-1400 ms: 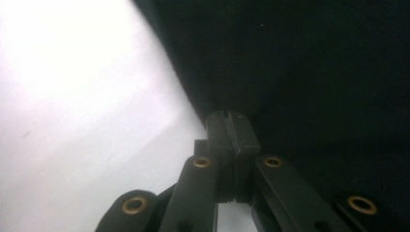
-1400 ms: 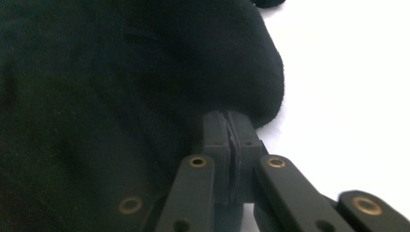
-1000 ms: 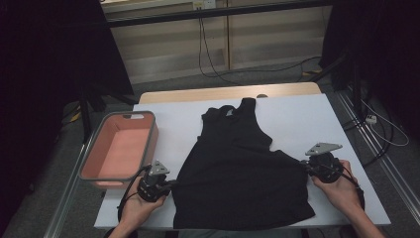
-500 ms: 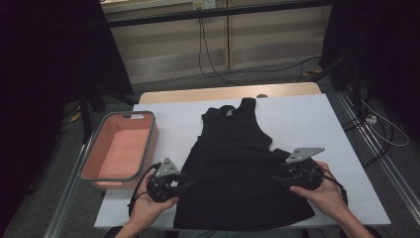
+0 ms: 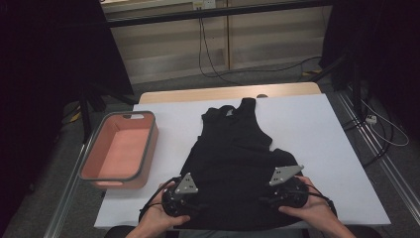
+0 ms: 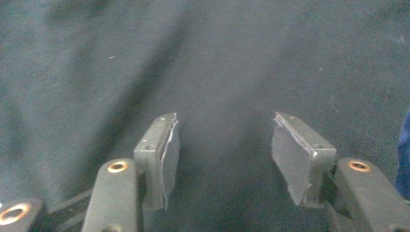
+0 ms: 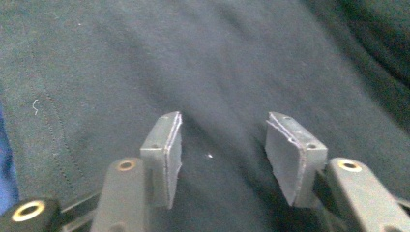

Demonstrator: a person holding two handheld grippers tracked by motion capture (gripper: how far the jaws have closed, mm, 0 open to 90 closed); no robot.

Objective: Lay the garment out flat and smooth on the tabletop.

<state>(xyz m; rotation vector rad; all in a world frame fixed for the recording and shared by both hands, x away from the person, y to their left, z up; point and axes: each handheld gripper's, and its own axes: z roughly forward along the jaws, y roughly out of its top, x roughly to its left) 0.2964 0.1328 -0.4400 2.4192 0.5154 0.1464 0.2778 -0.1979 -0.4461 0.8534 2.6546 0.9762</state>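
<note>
**Both grippers open over the black top's lower edge**

A black sleeveless top (image 5: 235, 163) lies flat in the middle of the high view, on a white table (image 5: 322, 134), its neck toward the top of the frame and its hem at the bottom edge. The left gripper (image 5: 194, 203) sits at the lower left of the garment and the right gripper (image 5: 267, 200) at the lower right, each held in a hand that comes in from the bottom.

In the left gripper view the jaws stand apart over dark cloth; they have just been opening, and nothing is pinched between them. In the right gripper view the jaws also stand apart above the fabric, having just closed a little, with no cloth caught.

At the left of the high view a pink bin (image 5: 101, 171) with a grey rim rests on the table's left edge, well apart from the top. Its inside shows bare pink floor.
</note>
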